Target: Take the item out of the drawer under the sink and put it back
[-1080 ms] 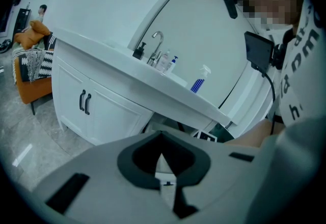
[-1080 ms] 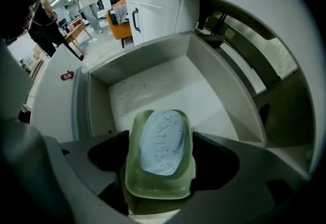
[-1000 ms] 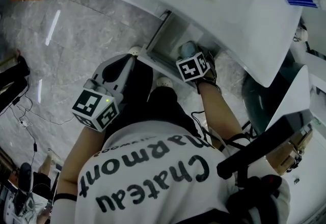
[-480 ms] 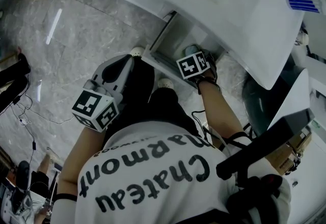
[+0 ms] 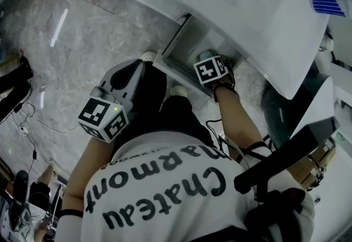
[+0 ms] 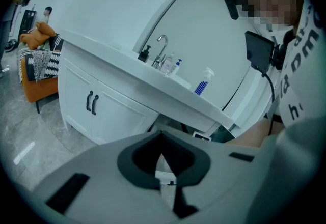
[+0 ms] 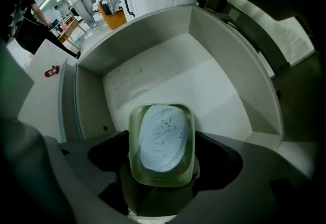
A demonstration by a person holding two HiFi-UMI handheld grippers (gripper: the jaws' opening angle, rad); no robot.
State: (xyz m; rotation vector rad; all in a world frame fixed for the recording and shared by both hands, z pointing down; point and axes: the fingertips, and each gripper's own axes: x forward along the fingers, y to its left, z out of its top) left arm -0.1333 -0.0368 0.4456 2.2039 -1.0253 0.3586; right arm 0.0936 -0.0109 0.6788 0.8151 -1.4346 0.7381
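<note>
A green soap dish [image 7: 161,178] (bar of soap [image 7: 162,136] in it) is gripped by the right hand-held gripper [image 7: 161,162], inside the open drawer [image 7: 168,70]. The left hand-held gripper [image 6: 163,159] is seen closed, empty.

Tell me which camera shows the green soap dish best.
The right gripper view: the soap dish, holding a pale bar, sits centred in the right gripper, above the open drawer. The head view shows only a sliver past the marker cube. The left gripper view doesn't show it.

Shirt [image 5: 165,191]: "Chateau Marmont"; soap [image 7: 162,137]: "LUX"
</note>
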